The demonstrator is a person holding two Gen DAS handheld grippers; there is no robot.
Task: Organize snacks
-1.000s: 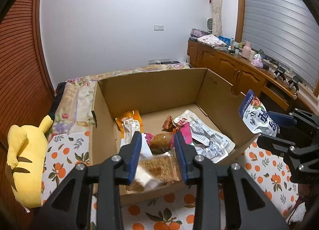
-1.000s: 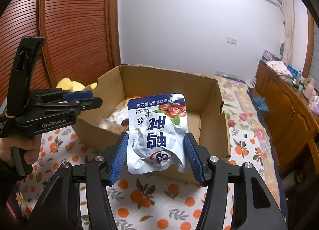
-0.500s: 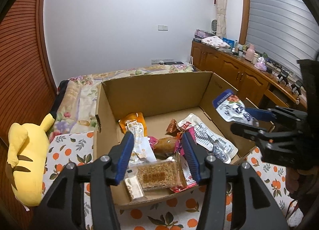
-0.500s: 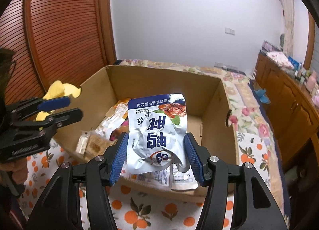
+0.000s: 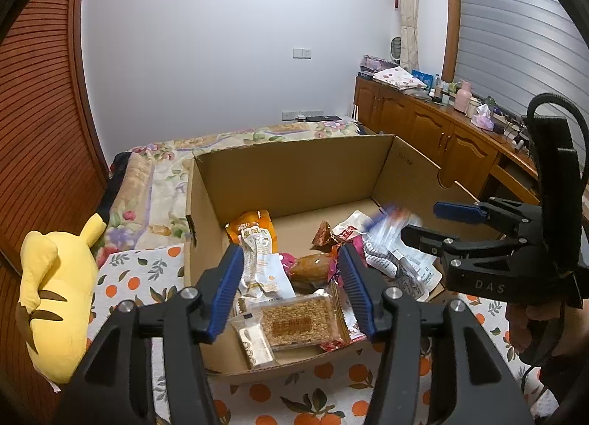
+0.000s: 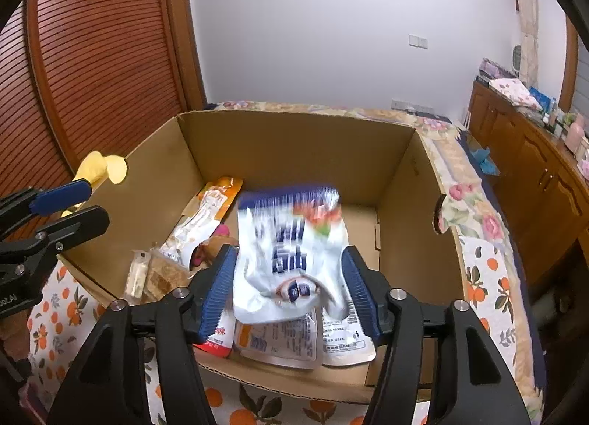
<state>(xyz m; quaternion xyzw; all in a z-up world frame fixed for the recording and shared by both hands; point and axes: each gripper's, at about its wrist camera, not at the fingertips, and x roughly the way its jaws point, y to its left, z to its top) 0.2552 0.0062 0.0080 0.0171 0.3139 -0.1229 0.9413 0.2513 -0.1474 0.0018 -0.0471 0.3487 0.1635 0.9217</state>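
Right gripper (image 6: 289, 287) tilted down over open brown cardboard box (image 6: 294, 145), jaws just widened, blurred white-and-blue foil snack pouch (image 6: 291, 241) loose between them above box's near edge, print unreadable, left gripper (image 5: 291, 288) angled down, jaws just parted, empty, above clear-wrapped sesame bar (image 5: 298, 323) at near edge.

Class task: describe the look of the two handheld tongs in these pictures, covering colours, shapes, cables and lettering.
Both tongs, left and right, are black plastic frames with silver screws and ribbed blue pads. From the side, the right one shows pale "DAS" lettering and a looping black cable; the left one's side shows pale lettering, cut off by the edge.
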